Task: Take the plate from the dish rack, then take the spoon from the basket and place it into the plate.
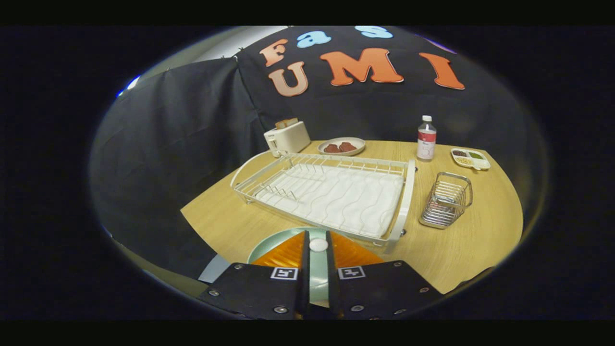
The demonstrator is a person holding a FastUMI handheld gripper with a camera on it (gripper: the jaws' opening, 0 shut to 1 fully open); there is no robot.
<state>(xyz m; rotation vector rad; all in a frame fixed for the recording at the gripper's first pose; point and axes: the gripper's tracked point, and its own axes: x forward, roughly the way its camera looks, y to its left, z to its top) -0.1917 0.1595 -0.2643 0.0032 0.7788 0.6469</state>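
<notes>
A pale green plate (270,242) lies on the wooden table right under my fingers, in front of the white wire dish rack (409,191), whose slots hold nothing. My gripper (317,236) hangs just above the plate, its jaws close together. A small white rounded piece, the end of the spoon (318,245), sits pinched between the fingertips; the rest of the spoon is hidden by the fingers. The wire basket (447,199) stands to the right of the rack, beyond my fingers; I make out no cutlery in it.
Behind the rack stand a white toaster (287,137) with bread in it, a dish of brown food (342,146), a clear bottle (426,138) and a small divided tray (470,158). The table edge (202,226) runs close on the left, against the black cloth.
</notes>
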